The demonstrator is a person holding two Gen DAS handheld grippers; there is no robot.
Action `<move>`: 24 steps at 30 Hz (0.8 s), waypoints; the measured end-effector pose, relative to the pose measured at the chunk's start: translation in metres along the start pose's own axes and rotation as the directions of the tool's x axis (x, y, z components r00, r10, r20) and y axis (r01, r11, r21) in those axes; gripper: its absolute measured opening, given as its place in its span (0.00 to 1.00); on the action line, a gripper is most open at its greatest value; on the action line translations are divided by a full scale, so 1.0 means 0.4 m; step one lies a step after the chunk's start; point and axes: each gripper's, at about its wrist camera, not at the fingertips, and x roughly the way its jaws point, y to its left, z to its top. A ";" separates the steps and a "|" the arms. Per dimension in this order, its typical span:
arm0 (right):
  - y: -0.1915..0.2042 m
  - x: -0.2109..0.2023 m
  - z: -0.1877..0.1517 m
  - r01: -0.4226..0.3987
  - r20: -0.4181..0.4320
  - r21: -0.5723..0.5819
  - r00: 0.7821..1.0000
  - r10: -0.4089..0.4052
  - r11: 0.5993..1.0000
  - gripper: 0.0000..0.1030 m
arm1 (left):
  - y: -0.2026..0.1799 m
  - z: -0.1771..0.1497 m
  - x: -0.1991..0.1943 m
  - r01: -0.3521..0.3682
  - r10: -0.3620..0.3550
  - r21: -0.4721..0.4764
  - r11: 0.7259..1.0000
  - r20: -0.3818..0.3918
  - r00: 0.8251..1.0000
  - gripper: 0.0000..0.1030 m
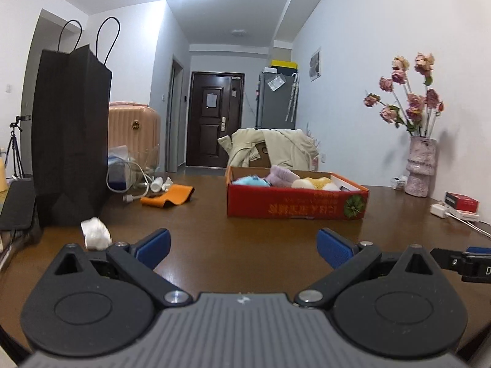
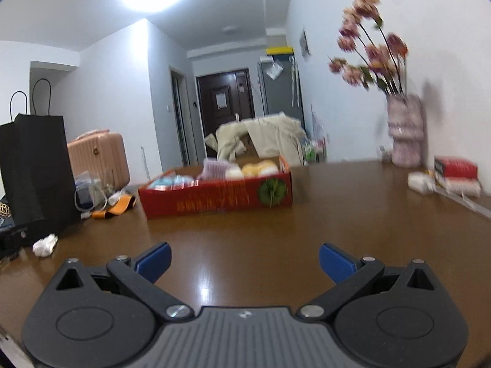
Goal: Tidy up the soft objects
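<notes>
Both grippers' fingers [image 1: 244, 247] [image 2: 244, 260] gape empty (only left view shows the phone [image 1: 17, 205]) before red box [image 1: 296, 204].

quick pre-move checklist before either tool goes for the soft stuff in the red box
1. Left tool open and holding nothing: ok.
2. Right tool open and holding nothing: ok.
3. Table between both tools and the red box free of obstacles: ok.
4. Soft objects sit inside the box, with tops showing above its wall: ok.
5. How the items lie against each other deeper in the box: cannot tell, the near wall hides them.
6. Loose items outside the box: not ok, a white crumpled wad lies by the black bag and an orange cloth lies left of the box.
</notes>
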 end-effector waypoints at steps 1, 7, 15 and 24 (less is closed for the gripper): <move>-0.001 -0.010 -0.013 -0.007 -0.006 0.004 1.000 0.007 1.000 1.00 | -0.004 -0.017 -0.009 -0.001 0.001 0.015 1.000 0.008 1.000 1.00; -0.002 -0.010 -0.024 -0.002 -0.031 -0.014 1.000 0.002 1.000 1.00 | -0.015 -0.052 -0.004 0.005 -0.004 0.041 0.999 -0.028 1.000 1.00; 0.012 -0.009 -0.019 -0.007 -0.010 -0.060 1.000 0.007 0.998 1.00 | -0.008 -0.051 -0.003 0.000 0.000 0.031 1.000 -0.024 1.000 1.00; 0.018 -0.006 -0.018 -0.033 -0.020 -0.071 0.999 0.032 0.997 1.00 | -0.008 -0.048 -0.006 -0.004 0.004 0.031 1.000 -0.013 1.000 1.00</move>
